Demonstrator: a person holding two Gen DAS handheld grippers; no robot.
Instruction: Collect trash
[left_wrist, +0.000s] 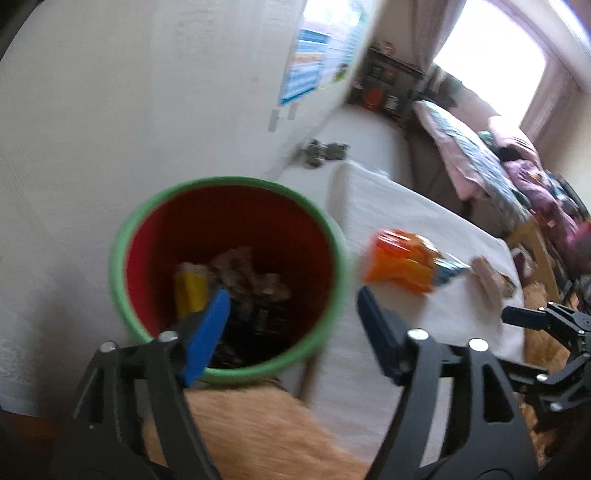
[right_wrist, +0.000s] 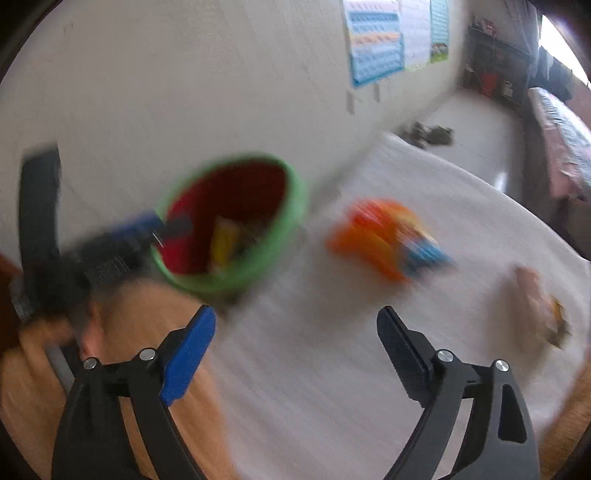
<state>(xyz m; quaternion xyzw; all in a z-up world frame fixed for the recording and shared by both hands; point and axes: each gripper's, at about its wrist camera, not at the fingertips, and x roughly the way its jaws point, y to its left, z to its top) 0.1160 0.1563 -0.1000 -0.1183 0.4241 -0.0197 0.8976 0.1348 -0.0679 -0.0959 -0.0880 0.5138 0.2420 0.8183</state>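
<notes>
Both grippers are hovering with jaws spread wide and empty near the red plastic bin with a green rim (left_wrist: 229, 273).

The left gripper (left_wrist: 291, 325) is sitting just above the bin's near rim; its blue finger (left_wrist: 208, 336) is overlapping the opening. Inside the bin, a yellow packet (left_wrist: 190, 291) and crumpled brown paper (left_wrist: 245, 275) are lying on the bottom. The right gripper (right_wrist: 297, 349) is hanging above the white cloth-covered tabletop (right_wrist: 369, 350). A crumpled orange snack bag (right_wrist: 384, 236) is lying on the tabletop beside the bin, apart from it. A brown wrapper (right_wrist: 535, 306) is lying farther right, near the tabletop edge. Both views are motion-blurred.
</notes>
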